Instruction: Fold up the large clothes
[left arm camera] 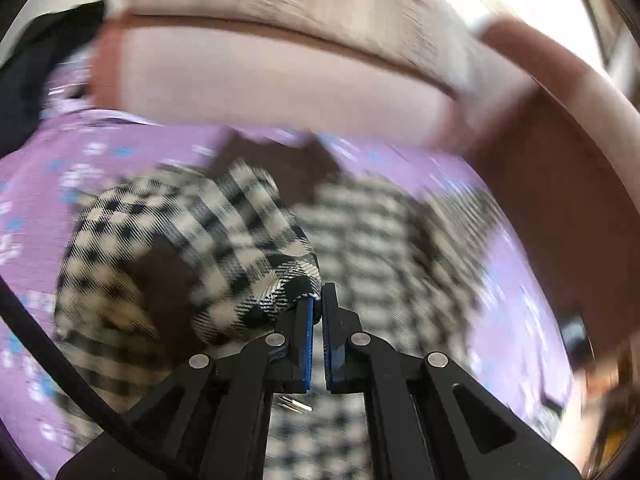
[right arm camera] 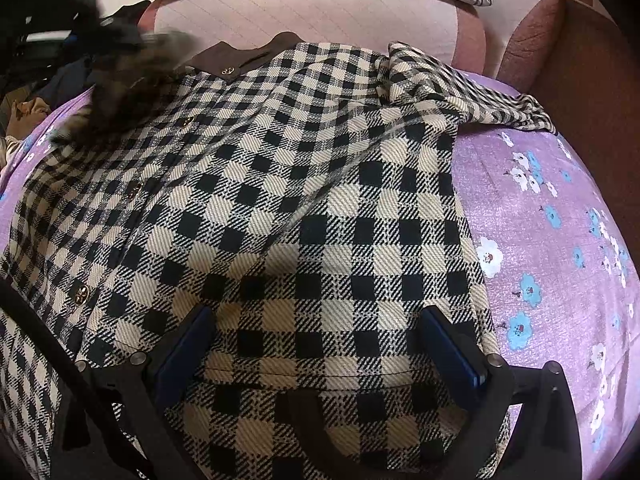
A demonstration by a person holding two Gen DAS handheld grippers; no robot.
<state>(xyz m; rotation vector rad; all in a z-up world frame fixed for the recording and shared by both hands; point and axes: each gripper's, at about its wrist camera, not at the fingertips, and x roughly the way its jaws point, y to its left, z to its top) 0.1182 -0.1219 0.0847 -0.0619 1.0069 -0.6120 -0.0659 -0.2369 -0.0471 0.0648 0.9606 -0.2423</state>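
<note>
Clearly the left gripper (left arm camera: 318, 300), at the lower centre of its blurred view, is pinching a bunched fold of the checked coat (left arm camera: 224, 240) between its nearly touching blue pads. Across in the right wrist view, the right gripper (right arm camera: 316, 344) is standing wide apart at the bottom of the frame, gripping nothing, its fingers (right arm camera: 448, 348) lying against the fabric. Beyond them the checked coat (right arm camera: 280, 168) is lying spread across the purple flowered sheet (right arm camera: 560, 240), its brown collar (right arm camera: 240, 58) pointing toward the pink headboard (right arm camera: 320, 12) at the top.
</note>
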